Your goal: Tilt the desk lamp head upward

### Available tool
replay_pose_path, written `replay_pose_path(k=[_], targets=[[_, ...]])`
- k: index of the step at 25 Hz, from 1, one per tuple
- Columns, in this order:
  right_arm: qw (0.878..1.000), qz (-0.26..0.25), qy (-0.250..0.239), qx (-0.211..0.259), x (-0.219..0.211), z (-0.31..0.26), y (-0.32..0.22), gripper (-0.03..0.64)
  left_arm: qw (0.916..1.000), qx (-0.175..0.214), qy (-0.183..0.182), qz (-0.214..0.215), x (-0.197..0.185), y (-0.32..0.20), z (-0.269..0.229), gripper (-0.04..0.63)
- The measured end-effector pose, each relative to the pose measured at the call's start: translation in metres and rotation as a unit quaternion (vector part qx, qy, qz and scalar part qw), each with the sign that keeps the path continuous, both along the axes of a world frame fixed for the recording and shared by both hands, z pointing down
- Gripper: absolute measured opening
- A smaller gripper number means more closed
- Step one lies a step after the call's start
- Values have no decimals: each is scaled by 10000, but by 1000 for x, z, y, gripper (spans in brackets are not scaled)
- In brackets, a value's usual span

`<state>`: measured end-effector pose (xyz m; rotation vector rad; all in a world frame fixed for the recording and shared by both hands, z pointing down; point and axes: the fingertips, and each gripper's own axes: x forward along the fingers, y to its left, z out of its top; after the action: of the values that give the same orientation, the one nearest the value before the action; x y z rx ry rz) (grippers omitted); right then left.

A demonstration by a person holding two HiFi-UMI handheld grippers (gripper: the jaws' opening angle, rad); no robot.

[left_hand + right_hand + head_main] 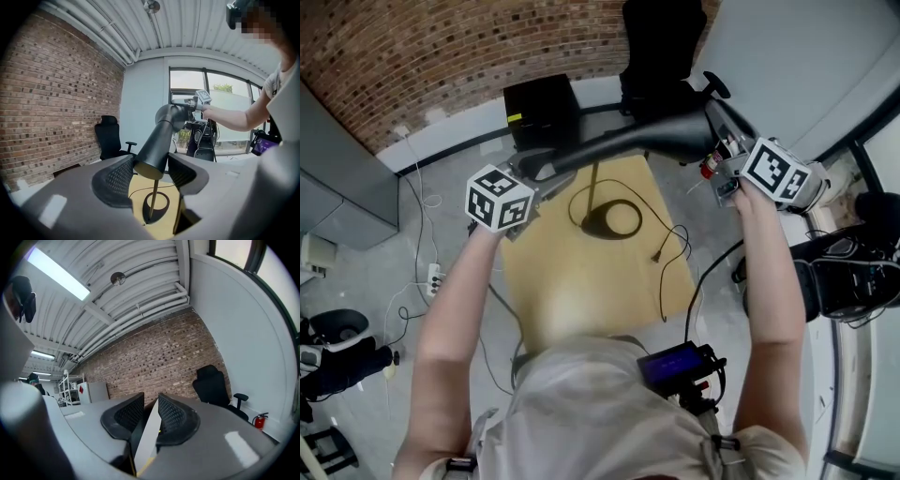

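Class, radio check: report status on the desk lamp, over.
Left gripper and right gripper clamped on lamp, opposite ends. Base on table. Cable slack, clear of grippers.

An office-type workroom or lab is indicated. One side is closed by a brick wall (56, 93), another by tall windows (225, 112). A ribbed ceiling (201, 28) with exposed pipes (140, 305) and a strip light (56, 273) is fitted. An office chair (108, 136), shelving (70, 386), a fire extinguisher (257, 419) and a power strip (434, 277) on the grey floor (459, 187) are provided.
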<state>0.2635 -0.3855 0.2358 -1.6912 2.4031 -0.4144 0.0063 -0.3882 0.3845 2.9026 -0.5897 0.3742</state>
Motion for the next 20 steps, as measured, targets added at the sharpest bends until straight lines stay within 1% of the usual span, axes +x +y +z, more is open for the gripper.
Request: replay_pose_path(k=[4, 9, 15, 20], targets=[[9995, -144, 215, 161, -16, -22, -3, 106, 9998, -124, -106, 113, 2, -1, 8, 232], [9976, -372, 452, 361, -37, -48, -1, 104, 9993, -132, -294, 199, 10, 0, 21, 225], [9942, -545, 624, 679, -68, -74, 4, 101, 9990, -291, -205, 281, 14, 6, 32, 222], [9898, -742, 895, 828, -102, -93, 15, 103, 9986, -373, -161, 325, 11, 15, 35, 221]])
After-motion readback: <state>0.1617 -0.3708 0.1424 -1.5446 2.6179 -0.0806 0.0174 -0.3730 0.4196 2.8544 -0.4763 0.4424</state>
